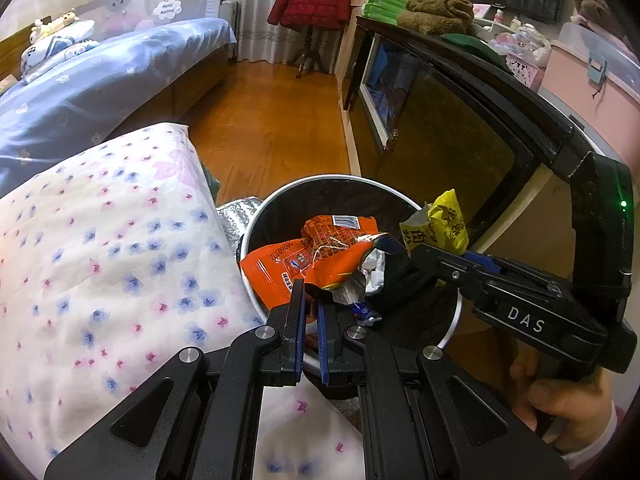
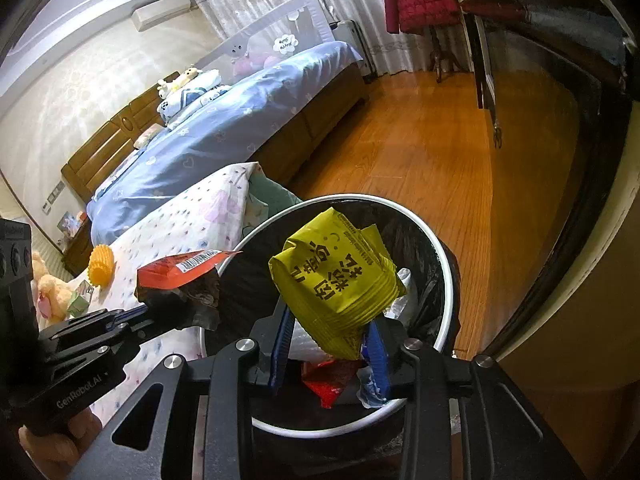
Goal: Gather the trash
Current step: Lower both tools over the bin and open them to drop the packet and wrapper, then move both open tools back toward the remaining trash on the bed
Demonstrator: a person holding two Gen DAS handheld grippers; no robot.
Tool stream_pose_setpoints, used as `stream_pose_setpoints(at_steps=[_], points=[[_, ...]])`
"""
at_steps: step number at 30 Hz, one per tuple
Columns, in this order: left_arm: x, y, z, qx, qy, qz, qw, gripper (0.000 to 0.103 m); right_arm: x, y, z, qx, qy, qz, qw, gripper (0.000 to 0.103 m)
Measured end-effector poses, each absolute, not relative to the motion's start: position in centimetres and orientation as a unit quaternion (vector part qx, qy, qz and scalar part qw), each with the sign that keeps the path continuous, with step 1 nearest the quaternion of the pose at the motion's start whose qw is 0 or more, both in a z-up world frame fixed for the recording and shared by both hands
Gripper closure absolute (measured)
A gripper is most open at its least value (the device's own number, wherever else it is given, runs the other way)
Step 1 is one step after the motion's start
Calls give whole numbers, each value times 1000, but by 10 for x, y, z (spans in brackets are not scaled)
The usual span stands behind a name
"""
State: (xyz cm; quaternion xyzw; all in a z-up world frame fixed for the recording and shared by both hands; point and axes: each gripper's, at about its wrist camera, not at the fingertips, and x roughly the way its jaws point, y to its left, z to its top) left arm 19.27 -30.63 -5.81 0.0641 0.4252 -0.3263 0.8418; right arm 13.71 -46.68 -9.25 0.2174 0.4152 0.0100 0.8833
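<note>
A round trash bin (image 1: 280,196) with a white rim (image 2: 352,197) and a black liner stands between the quilt and a cabinet. My left gripper (image 1: 310,292) is shut on a crumpled orange snack wrapper (image 1: 316,256) with a silver lining, held over the bin's near left edge. In the right wrist view the left gripper (image 2: 140,316) and its wrapper (image 2: 180,268) sit at the bin's left rim. My right gripper (image 2: 330,314) is shut on a puffy yellow packet (image 2: 336,272) above the bin's mouth. That packet (image 1: 440,224) shows at the right gripper's tip (image 1: 424,252).
A red wrapper (image 2: 326,384) and white scraps lie inside the bin. A floral quilt (image 1: 100,260) borders the bin on the left, with a yellow ridged cup (image 2: 101,266) on it. A dark cabinet (image 1: 460,140) stands to the right. Wooden floor (image 2: 420,148) stretches beyond, and a blue bed (image 1: 100,80) is farther back.
</note>
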Motion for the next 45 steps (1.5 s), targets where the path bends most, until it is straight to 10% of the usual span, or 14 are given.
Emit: stream_pose_setpoints(at_steps=[9, 13, 24, 45], points=[[197, -307, -60, 58, 436, -329, 836, 95, 141, -469, -92, 215, 420, 10, 882, 65], [195, -302, -56, 51, 433, -328, 838, 65, 141, -471, -93, 223, 422, 5, 879, 34], [178, -225, -51, 9, 415, -280, 865, 39, 131, -450, -79, 221, 401, 18, 889, 32], [159, -25, -55, -46, 388, -81, 917, 28, 147, -293, -53, 174, 396, 159, 888, 24]])
